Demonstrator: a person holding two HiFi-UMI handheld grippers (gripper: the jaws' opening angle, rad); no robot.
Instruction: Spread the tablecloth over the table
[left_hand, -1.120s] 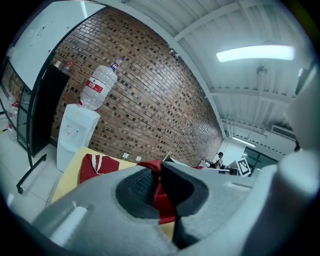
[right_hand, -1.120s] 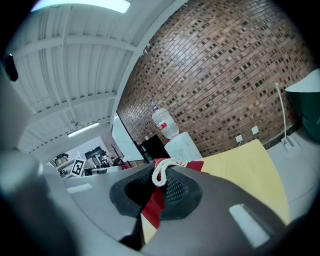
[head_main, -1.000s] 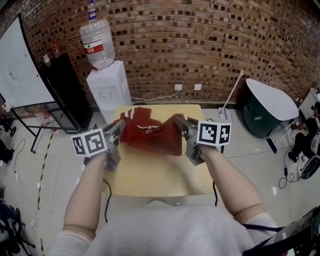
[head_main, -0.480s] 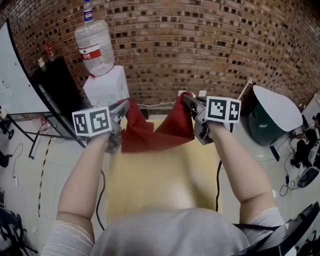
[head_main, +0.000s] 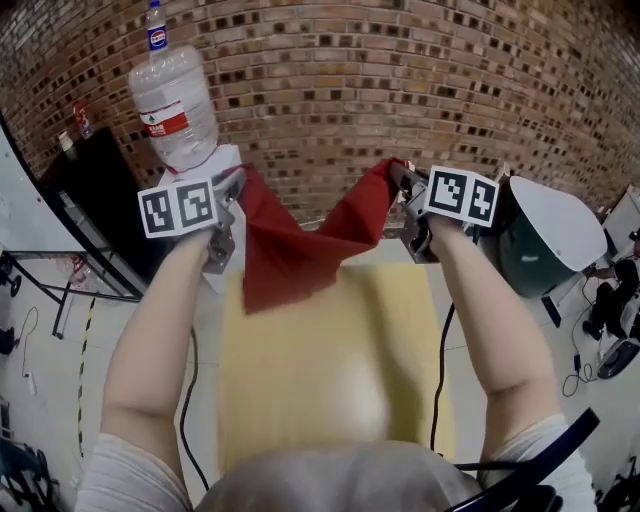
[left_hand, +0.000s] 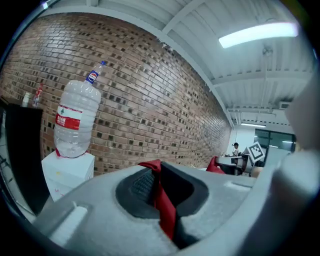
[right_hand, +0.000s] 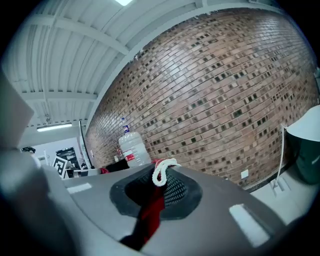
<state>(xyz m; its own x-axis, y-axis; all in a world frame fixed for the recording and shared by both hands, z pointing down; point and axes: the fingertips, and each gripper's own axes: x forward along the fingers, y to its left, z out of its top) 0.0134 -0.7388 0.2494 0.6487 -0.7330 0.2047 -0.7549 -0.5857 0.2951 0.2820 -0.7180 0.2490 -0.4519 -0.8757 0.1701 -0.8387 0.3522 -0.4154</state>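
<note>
tablecloth (head_main: 290, 255) red | left gripper (head_main: 237, 180), right gripper (head_main: 398, 173) fingers clamp it | water bottle (head_main: 172, 100) label unreadable

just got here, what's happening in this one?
A person holds a red tablecloth up in the air, the left gripper and the right gripper each shut on an edge of it. It sags between them above the far end of the yellow table, not yet spread.

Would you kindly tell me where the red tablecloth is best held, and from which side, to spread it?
Probably along its top edge, one end in each claw, approached from the person's side. The tablecloth hangs that way: left claw and right claw are shut on it, letting it drape above the table.
</note>
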